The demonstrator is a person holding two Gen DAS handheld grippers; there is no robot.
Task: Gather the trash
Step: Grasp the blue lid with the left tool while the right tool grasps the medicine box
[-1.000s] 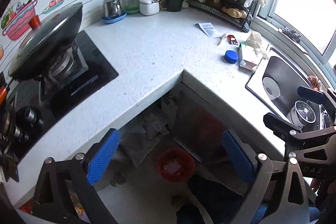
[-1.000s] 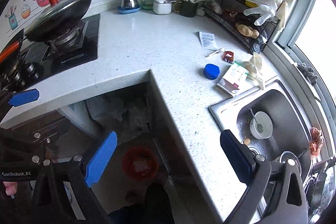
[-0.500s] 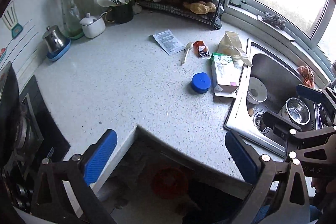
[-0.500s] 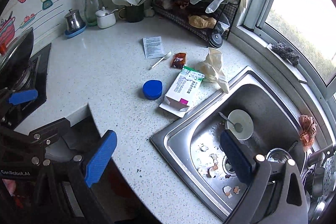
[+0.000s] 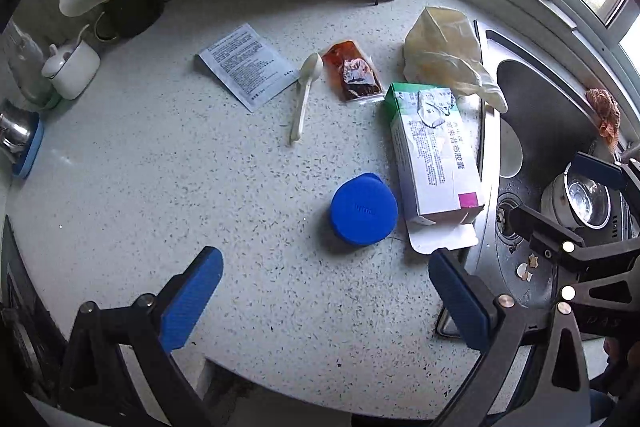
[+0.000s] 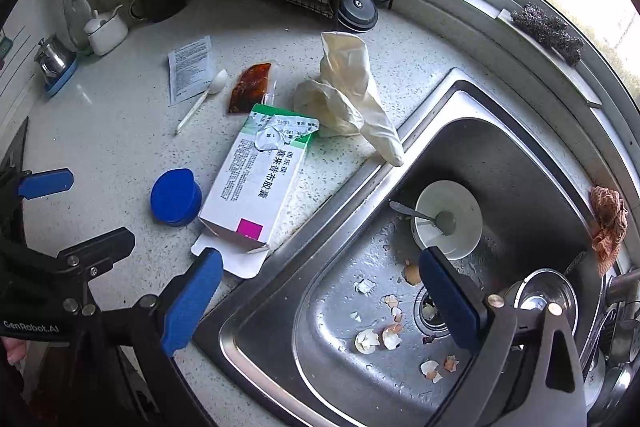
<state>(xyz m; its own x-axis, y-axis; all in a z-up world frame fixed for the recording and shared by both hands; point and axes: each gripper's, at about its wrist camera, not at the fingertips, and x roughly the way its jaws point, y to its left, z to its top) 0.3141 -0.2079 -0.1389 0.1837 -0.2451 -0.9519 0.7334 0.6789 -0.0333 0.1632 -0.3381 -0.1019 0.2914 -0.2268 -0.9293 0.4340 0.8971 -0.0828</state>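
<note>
1. At the lower left of the left wrist view, the left tongs [image 5: 320, 291] hang spread and empty over the speckled white tabletop [image 5: 140, 187].
2. A folded printed paper leaflet [image 5: 248, 65] lies flat at upper centre. It is thin, so the pads may skid over it without catching an edge.
3. The white plastic spoon [image 5: 304, 95] lies just beside the red sauce sachet [image 5: 352, 73]. A grab at one could nudge the other, and squeezing the sachet may make it leak.
4. The round blue plastic lid [image 5: 363, 214] sits nearest the left tongs and close against the white and green cardboard medicine box [image 5: 432, 155], which crowds the right pad's path.
5. The box's open flap reaches the edge of the steel sink [image 6: 520, 147]; a push could tip it in.
6. The crumpled cream rubber glove [image 6: 352, 95] droops over the rim.
7. The right tongs [image 6: 320, 295], spread and empty, hover over broken eggshell pieces [image 6: 380, 337]. These are small and wet, and likely to crumble.
</note>
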